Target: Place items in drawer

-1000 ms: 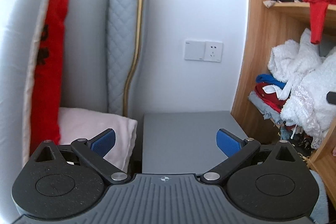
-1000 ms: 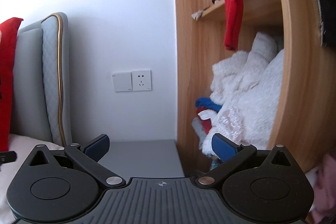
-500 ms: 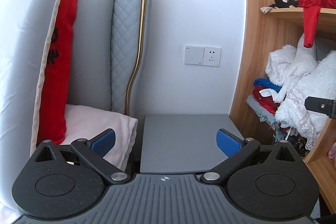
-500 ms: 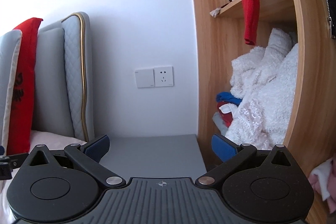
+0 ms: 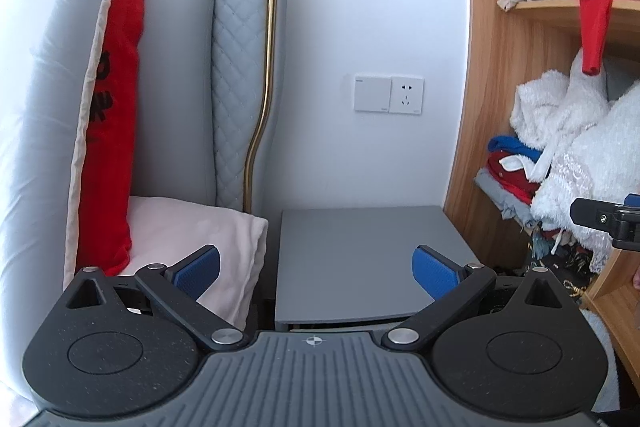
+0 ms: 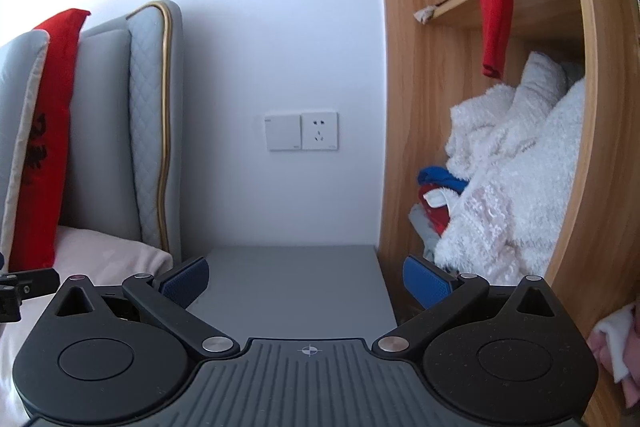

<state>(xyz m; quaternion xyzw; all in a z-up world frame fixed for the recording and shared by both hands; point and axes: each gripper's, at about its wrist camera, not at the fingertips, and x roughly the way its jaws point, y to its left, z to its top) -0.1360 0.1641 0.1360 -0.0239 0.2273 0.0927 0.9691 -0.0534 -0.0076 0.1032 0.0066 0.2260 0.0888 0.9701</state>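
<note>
A grey nightstand stands between the bed and a wooden wardrobe; its top is bare, and a sliver of its front shows under the top's near edge. My left gripper hovers open in front of it, blue pads wide apart, nothing between them. My right gripper is also open and empty, over the nightstand near the wardrobe side. Part of the right gripper shows at the right edge of the left wrist view. No drawer interior is visible.
A padded grey headboard with a gold trim, a red cushion and a pink pillow lie left. The wooden wardrobe at right holds piled white, red and blue clothes. A wall socket sits above the nightstand.
Both grippers have pulled back and shifted, so more of the headboard and nightstand shows. Both stay open and empty.
</note>
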